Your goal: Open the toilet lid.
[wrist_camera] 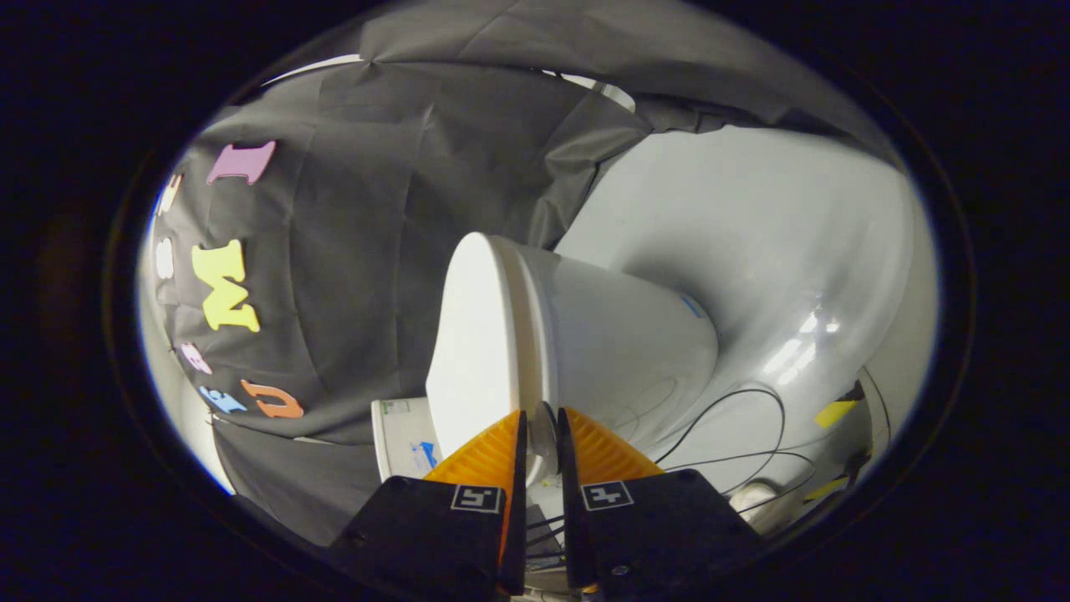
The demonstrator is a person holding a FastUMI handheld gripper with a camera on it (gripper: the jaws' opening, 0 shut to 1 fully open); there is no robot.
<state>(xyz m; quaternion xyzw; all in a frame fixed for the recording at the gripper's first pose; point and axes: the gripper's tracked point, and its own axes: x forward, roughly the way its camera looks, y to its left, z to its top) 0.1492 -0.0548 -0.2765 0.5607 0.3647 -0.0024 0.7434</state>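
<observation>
The toilet lid (pixel 468 334) is standing out from the white toilet bowl (pixel 619 343), its front edge running down into the narrow gap between the tongs (pixel 539 431). The two fingers are sitting close together with the lid's rim wedged between them, so the tongs are looking closed on that rim, both fingers seeming to press on it, though the contact itself is small and partly hidden.

The main risk from here, as I judge it, is slipping: the rim is smooth and curved, and the fingers are catching only its very edge, so a pull at the wrong angle could be letting the lid slide out and drop back onto the bowl. Lifting without following the hinge's arc could also be twisting the lid against the fingers.

Beyond the bowl, the white floor (pixel 777 242) is gleaming, with thin black cables (pixel 736 418) trailing across it and yellow tape (pixel 834 411) near them. A white box (pixel 401 435) is sitting just beside the tongs, against the black cloth wall (pixel 376 209).
</observation>
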